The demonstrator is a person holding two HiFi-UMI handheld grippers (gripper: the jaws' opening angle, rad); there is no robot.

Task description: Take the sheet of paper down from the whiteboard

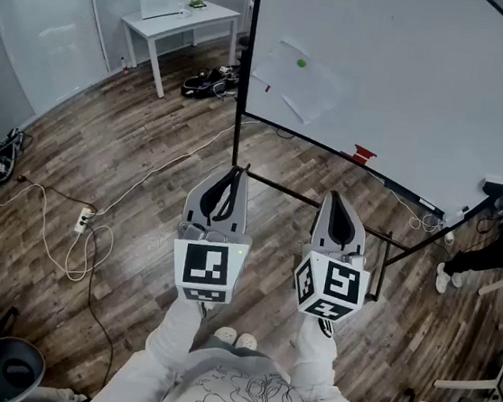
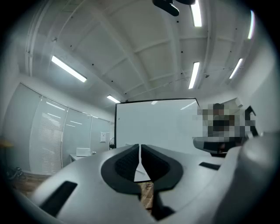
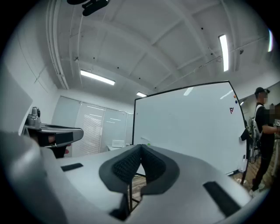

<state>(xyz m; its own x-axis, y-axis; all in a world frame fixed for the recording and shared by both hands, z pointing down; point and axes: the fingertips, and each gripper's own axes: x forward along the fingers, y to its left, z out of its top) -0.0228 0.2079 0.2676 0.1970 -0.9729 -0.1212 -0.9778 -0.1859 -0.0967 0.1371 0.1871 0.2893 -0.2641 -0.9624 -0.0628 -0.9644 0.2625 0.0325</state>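
The sheet of paper hangs tilted on the whiteboard, pinned by a small green magnet. Both grippers are held side by side over the wood floor, well short of the board and pointing toward it. My left gripper is shut with nothing between its jaws, and so is my right gripper. In the left gripper view the shut left gripper faces the whiteboard. In the right gripper view the shut right gripper points at the whiteboard, with the green magnet just above its tips.
The whiteboard stands on a black frame. A white table stands at the back left. Cables and a power strip lie on the floor at the left. A red object sits on the board's ledge. A person stands at the right.
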